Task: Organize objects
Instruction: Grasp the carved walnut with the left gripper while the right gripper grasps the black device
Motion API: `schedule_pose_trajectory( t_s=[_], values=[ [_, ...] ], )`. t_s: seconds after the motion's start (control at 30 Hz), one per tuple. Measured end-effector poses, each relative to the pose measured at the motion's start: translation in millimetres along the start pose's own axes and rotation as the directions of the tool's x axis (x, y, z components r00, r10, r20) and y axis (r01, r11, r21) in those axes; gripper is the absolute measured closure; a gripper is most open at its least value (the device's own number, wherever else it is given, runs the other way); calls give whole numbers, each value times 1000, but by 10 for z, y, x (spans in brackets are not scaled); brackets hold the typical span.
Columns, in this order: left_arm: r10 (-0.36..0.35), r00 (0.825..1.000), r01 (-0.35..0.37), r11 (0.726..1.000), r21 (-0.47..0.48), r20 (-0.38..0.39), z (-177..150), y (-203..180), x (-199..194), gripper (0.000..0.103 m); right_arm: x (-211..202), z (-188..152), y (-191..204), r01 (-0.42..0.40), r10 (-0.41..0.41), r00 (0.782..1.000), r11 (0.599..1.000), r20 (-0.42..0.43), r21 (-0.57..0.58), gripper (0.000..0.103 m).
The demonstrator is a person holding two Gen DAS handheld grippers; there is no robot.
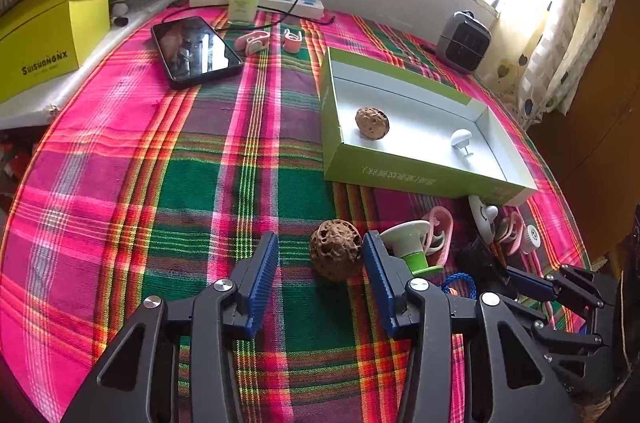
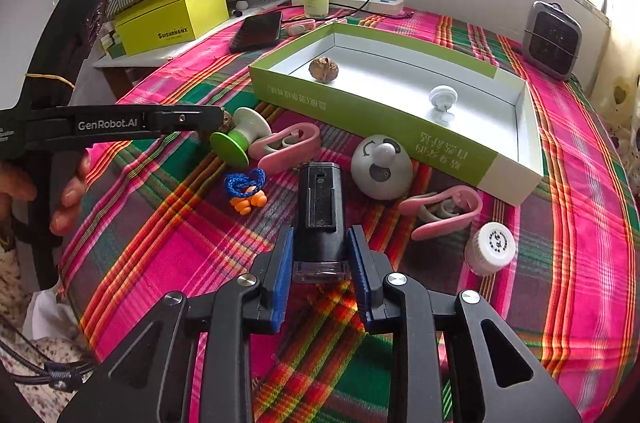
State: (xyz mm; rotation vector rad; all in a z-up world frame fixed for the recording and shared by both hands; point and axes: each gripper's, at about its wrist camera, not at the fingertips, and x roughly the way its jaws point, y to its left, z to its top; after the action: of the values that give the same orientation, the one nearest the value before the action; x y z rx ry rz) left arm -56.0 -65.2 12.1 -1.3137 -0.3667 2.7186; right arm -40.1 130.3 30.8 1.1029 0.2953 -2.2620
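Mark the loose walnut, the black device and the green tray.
loose walnut (image 1: 335, 250), left wrist view, middle of shell
black device (image 2: 320, 201), right wrist view, top face
green tray (image 2: 372, 117), right wrist view, near outer wall

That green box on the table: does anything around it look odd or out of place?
Nothing is spilled or broken. The green box holds only one walnut and a white knob, while a second walnut, pink clips and blue-corded earplugs lie loose outside.

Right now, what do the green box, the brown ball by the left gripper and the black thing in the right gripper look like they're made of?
Green box: cardboard, matte, with thin folded walls and a white lining. Brown ball: looks like a woody walnut shell, rough and deeply pitted. Black thing: probably plastic, smooth with a slight sheen and a clear base.
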Motion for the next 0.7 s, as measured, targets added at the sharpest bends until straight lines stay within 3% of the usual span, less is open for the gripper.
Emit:
schedule_pose_trajectory(
  t_s=[0.37,0.53,0.7],
  values=[
    [16,1000,-16,1000,21,-5,54,-42,97,61,24,4,41,-9,9,1000,1000,3,12,75],
    [66,998,-66,996,56,1,64,-86,125,70,68,39,31,-18,19,1000,1000,-8,25,75],
    [71,997,-71,995,65,4,73,-98,140,72,104,58,45,-13,14,1000,1000,-13,19,75]
  ],
)
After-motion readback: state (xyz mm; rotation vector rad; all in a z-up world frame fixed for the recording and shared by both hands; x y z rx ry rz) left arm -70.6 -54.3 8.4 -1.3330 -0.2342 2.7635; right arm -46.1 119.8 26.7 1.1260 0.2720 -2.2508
